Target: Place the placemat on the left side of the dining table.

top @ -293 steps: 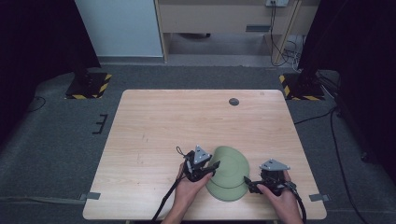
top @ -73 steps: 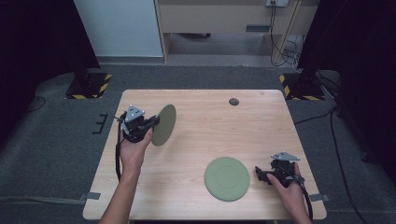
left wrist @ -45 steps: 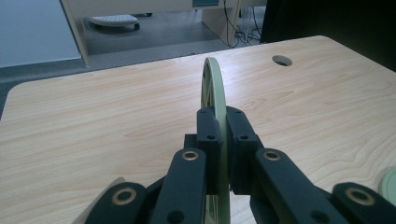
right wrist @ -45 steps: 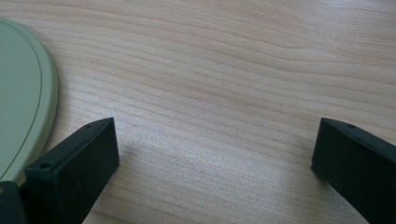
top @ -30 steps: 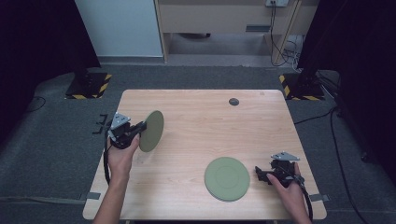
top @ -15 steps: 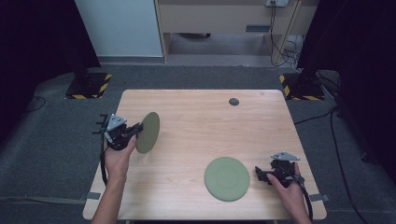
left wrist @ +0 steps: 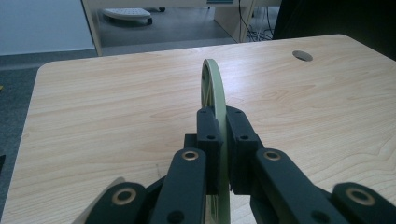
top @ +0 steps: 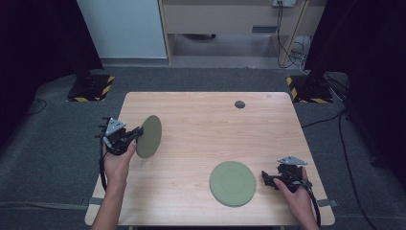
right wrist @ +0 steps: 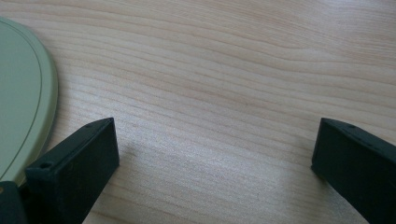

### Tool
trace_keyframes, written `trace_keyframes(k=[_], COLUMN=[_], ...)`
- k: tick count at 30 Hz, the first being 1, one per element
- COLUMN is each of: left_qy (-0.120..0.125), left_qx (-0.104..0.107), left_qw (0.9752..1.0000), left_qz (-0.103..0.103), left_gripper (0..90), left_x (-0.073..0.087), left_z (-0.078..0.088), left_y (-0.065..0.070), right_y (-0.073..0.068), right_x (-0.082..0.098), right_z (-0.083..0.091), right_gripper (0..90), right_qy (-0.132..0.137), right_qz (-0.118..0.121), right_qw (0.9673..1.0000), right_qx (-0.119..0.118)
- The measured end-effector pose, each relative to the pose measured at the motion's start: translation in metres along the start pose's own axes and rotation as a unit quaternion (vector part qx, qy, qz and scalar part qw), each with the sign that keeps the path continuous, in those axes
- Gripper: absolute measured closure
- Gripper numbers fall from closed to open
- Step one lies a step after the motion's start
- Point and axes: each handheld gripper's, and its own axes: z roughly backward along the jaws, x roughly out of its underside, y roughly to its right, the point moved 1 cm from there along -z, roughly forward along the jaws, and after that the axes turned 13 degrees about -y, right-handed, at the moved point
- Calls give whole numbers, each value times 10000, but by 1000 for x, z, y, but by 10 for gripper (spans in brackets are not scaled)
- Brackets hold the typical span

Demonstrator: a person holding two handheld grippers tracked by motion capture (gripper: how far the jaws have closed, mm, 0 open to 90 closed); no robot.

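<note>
A green plate [top: 149, 136] is held on edge above the table's left side, with my left gripper [top: 136, 134] shut on its rim. Along the jaws in the left gripper view, the plate [left wrist: 215, 93] stands upright and thin, pinched by the left gripper [left wrist: 223, 151]. A second green plate [top: 233, 183] lies flat near the front of the table. My right gripper [top: 266, 180] rests open just right of it, apart from its rim. In the right gripper view the flat plate's edge [right wrist: 25, 102] curves past the left jaw of the right gripper [right wrist: 212, 156].
The light wooden table [top: 206, 120] has a round cable hole [top: 240, 104] at the back right. Grey carpet surrounds it, with dark stands and striped bases [top: 91, 88] at both back corners. A wooden cabinet [top: 230, 19] stands behind.
The left hand has carried its plate from the table's middle-left toward the left edge and lower. The right gripper and the flat plate have stayed still.
</note>
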Motion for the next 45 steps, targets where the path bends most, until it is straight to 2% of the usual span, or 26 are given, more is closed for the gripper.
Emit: trace_keyframes(k=[28,38,45], left_qy=[-118,-197,-340], left_qx=[-248,-320,-382], left_qw=[9996,9992,9985], left_qz=[58,114,209], left_gripper=[855,855,854], left_x=[5,1,2], left_z=[5,-3,-12], left_y=[-24,-40,-55], right_y=[0,0,-1], right_x=[0,0,-1], right_z=[0,0,0], right_gripper=[9,8,8], right_qy=[1,-3,-12], right_qz=[2,0,4], right_qw=[10000,10000,10000], right_qx=[4,-2,-5])
